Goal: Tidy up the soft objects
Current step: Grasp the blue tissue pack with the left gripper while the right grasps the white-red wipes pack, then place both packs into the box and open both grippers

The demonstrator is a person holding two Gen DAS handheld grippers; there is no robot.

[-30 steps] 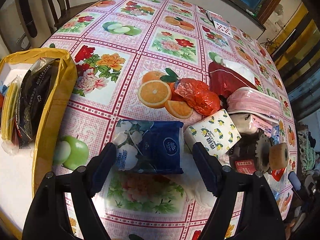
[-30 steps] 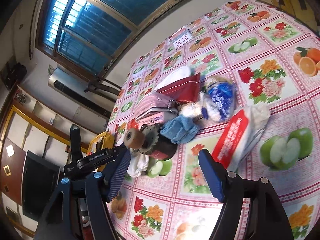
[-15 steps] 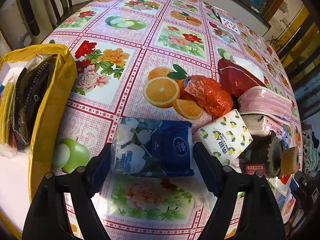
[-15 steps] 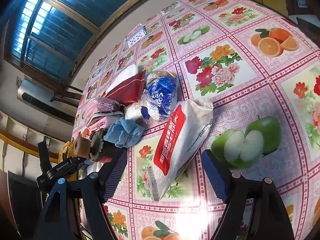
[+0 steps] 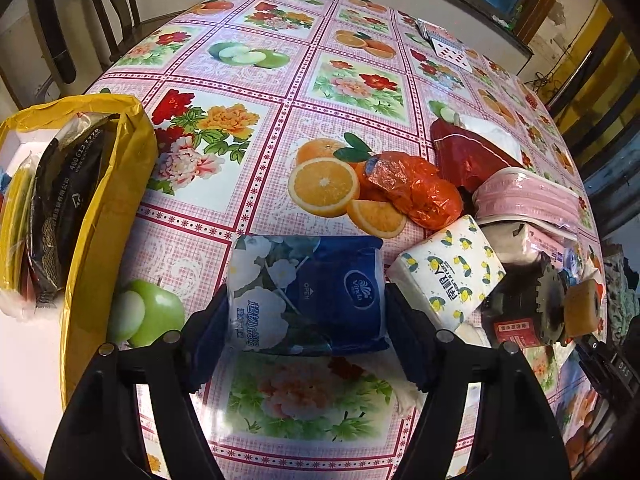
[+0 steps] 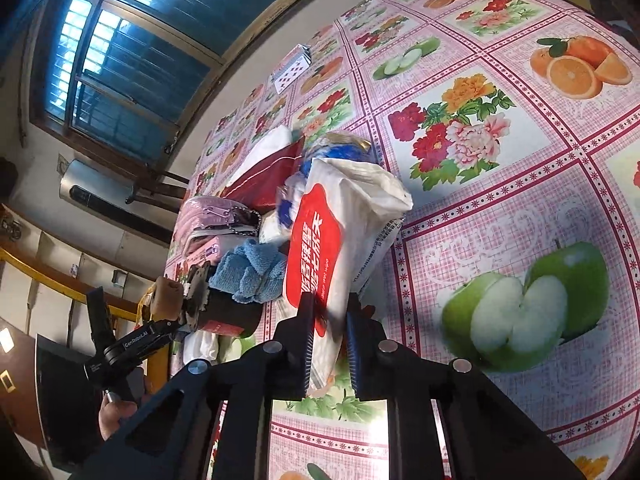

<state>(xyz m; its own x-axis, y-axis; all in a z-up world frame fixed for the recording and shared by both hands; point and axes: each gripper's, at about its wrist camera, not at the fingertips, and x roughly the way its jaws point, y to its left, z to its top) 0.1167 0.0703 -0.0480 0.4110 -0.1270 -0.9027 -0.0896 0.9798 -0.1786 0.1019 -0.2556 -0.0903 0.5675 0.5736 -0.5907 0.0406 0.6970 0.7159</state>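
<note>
You are gripping two soft packs at once, ready to lift them toward the yellow bag (image 5: pixel 108 200)
Your left gripper (image 5: pixel 306 320) fingers, spread wide a second ago, are now pinching the blue tissue pack (image 5: pixel 308 292) on the counter (image 5: pixel 340 80); your right gripper (image 6: pixel 327 344) is clenching the red-and-white pack (image 6: pixel 340 232), previously only straddled

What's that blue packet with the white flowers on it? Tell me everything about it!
The blue packet is a soft plastic-wrapped tissue pack, dark blue with white flowers, a round logo and the word OPEN. It lies flat on the flowery tablecloth, between the left gripper fingers, which sit against both ends. A white pack with lemon prints lies just right of it.
</note>
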